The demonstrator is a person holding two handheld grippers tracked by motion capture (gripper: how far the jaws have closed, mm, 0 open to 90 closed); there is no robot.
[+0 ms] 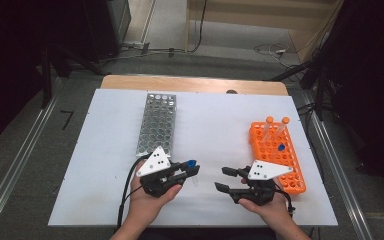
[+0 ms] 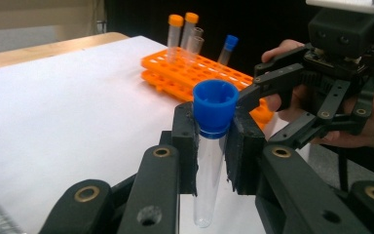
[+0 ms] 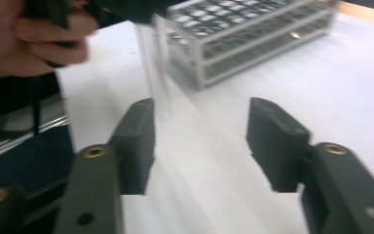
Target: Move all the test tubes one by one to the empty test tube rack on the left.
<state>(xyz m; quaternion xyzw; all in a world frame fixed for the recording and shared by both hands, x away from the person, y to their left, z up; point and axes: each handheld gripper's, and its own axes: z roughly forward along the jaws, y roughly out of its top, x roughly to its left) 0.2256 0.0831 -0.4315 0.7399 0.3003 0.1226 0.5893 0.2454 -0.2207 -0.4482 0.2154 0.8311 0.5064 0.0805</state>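
We saw a white sheet [image 1: 105, 150] covering most of a wooden tabletop [image 1: 190, 83], whose bare edge showed as a strip along the far side, above the centre of the high view. Grey floor [image 1: 25, 150] surrounded the table. A metal rail [image 1: 17, 165] ran diagonally through the lower left of the frame and another rail [image 1: 337, 170] through the lower right. Black cables [image 1: 155, 50] lay on the floor at the upper middle, and a white cable with a plug [image 1: 280, 50] lay at the upper right. A small black angled mark [image 1: 66, 119] sat on the floor left of the table.
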